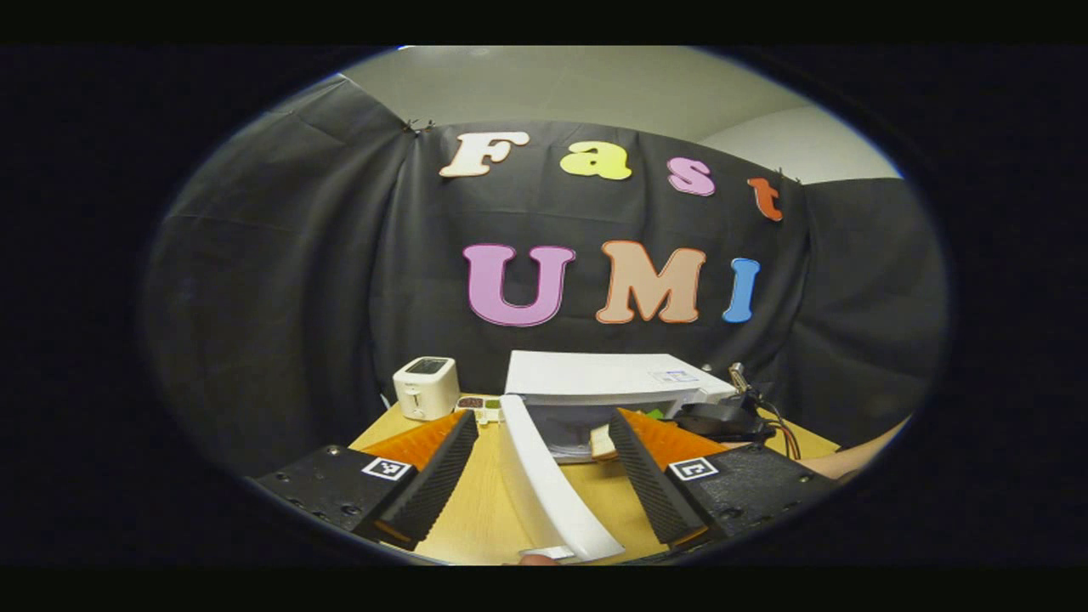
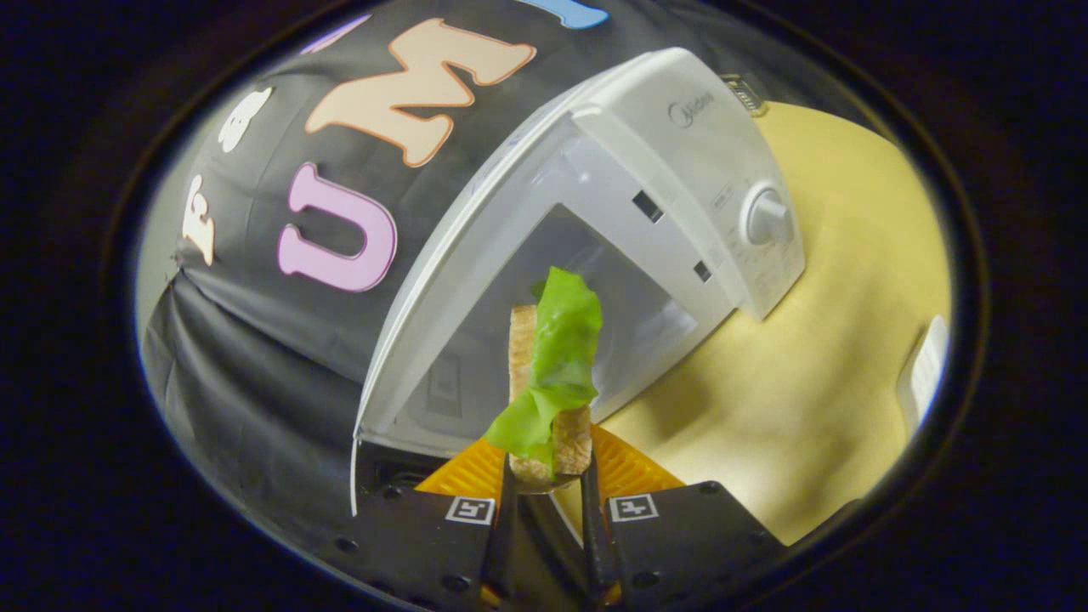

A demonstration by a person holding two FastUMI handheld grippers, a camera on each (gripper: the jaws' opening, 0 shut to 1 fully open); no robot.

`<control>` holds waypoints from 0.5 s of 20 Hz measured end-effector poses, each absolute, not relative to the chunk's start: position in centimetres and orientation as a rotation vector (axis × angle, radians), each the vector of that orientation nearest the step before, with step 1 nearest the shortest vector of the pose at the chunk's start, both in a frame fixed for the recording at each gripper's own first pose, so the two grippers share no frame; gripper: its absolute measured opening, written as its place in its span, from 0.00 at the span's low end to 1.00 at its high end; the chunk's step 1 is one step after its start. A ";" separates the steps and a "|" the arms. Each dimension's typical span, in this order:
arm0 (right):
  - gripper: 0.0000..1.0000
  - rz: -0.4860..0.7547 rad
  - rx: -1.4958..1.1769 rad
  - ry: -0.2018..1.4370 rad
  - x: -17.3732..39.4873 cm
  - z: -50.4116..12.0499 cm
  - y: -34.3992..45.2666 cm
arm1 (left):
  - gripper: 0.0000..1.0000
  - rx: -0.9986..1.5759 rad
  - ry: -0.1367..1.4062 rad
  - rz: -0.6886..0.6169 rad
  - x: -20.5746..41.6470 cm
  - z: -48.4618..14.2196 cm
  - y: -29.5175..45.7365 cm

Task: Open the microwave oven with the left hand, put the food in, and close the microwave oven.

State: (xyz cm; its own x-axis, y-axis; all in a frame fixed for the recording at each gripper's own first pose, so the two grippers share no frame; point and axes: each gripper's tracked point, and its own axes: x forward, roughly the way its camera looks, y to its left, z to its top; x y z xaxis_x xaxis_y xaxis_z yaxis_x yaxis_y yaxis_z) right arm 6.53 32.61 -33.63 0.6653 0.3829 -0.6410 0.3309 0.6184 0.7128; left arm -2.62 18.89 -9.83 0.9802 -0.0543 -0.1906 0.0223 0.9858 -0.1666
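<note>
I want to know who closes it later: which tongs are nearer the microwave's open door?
Left. The left tongs straddle the open door edge, jaws apart. The right tongs, gripping the food, point at the microwave cavity.

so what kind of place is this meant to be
Probably a mock kitchen counter set up in a recording booth, not a real home. A white microwave with its door open and a toaster stand on a wooden table, with black cloth hung behind as the wall.

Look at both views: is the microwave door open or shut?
Open. In the left gripper view the door swings out from the microwave; the right gripper view shows the bare cavity behind the food.
</note>
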 end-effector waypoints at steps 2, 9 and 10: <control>0.34 -0.010 1.033 0.880 7.7 -34.6 34.3 | 0.90 -0.168 0.209 -0.020 -2.5 -10.4 19.6; 0.34 -0.068 1.134 0.746 11.6 -35.6 37.1 | 0.94 -0.171 0.233 0.004 -2.5 -11.1 20.5; 0.34 -0.083 1.111 0.725 12.0 -36.0 36.8 | 0.94 -0.169 0.231 0.005 -2.4 -11.0 20.6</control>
